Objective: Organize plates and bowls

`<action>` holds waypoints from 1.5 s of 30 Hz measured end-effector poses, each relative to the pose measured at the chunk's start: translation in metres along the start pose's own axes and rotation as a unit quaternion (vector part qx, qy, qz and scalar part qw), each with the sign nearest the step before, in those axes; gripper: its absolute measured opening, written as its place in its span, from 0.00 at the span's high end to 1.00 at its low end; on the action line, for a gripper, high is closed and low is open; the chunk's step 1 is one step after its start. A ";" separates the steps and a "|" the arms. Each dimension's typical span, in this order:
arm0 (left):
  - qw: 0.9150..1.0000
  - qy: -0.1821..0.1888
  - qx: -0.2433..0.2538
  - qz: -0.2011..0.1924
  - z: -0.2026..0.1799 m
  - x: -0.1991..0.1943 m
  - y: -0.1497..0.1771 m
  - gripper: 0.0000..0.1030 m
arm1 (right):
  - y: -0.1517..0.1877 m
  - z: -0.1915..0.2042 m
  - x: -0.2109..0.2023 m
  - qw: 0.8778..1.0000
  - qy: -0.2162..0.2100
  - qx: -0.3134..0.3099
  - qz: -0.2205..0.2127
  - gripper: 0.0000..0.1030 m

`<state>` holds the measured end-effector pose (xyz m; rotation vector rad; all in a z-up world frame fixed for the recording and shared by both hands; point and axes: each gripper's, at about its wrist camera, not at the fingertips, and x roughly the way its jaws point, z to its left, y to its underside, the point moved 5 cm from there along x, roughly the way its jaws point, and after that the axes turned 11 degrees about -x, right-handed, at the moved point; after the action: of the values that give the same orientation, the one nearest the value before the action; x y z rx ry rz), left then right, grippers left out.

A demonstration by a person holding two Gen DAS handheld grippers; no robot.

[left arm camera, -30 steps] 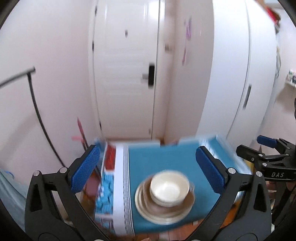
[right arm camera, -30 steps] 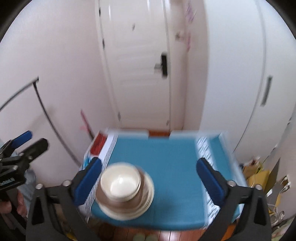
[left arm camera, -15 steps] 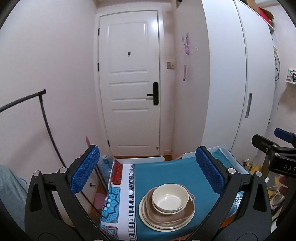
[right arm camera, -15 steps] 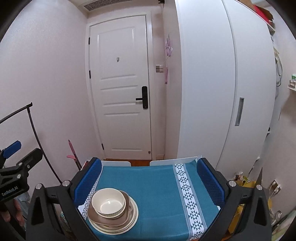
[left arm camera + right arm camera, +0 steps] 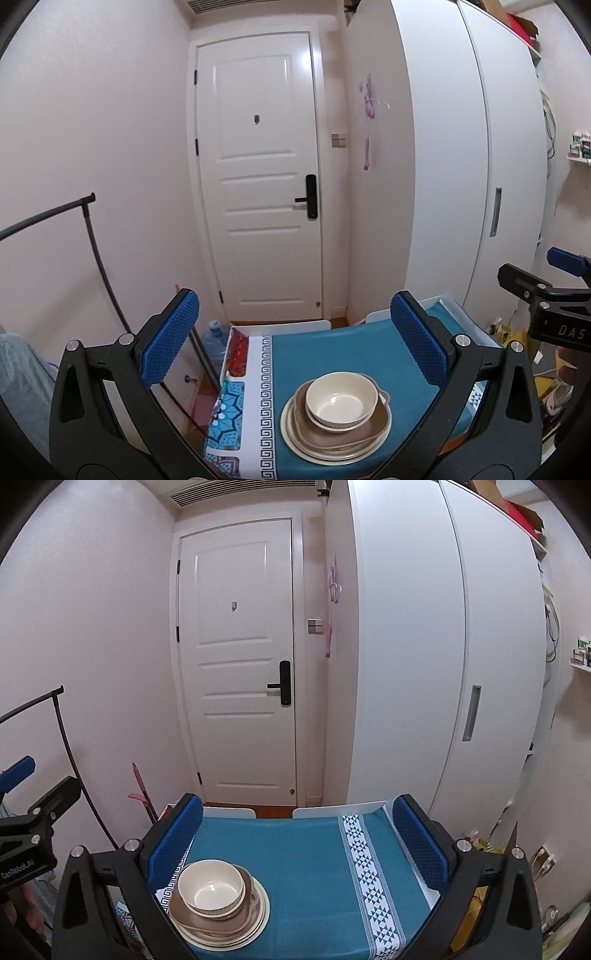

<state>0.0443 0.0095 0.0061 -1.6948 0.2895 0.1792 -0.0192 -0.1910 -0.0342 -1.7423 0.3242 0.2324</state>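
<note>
Bowl (image 5: 341, 400) nests atop a brown dish (image 5: 343, 430) and plates (image 5: 295, 435), all stacked on the teal-clothed worktop (image 5: 332, 350) in front of the door (image 5: 258, 177). Left claw (image 5: 293, 339) and right claw (image 5: 295, 843) both hover above the worktop, spread wide, gripping nothing.

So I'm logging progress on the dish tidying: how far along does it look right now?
The dishes look already gathered: the cream bowl sits in a brown dish on stacked plates, on the teal tablecloth. Nothing is in hand: the left gripper and right gripper are both open, above the table. I cannot tell whether the stack still needs moving.
</note>
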 end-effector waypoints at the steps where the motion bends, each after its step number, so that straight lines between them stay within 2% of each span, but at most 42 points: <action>1: 1.000 -0.001 -0.001 -0.001 0.000 -0.001 -0.001 0.00 | 0.000 0.000 -0.001 1.000 0.002 -0.001 -0.001 0.01; 17: 1.000 -0.012 0.001 -0.017 0.001 0.000 -0.003 0.00 | -0.002 -0.001 0.005 1.000 -0.001 -0.003 0.002 0.01; 38: 1.000 -0.020 0.002 -0.017 0.008 0.009 -0.008 0.00 | -0.001 0.002 0.014 1.000 -0.007 -0.010 0.003 0.01; 45: 0.999 -0.031 0.017 -0.016 0.006 0.014 -0.007 0.00 | -0.003 0.002 0.019 1.000 -0.012 -0.011 0.003 0.01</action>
<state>0.0601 0.0150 0.0075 -1.6551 0.2175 0.2021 -0.0004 -0.1904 -0.0384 -1.7595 0.3118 0.2616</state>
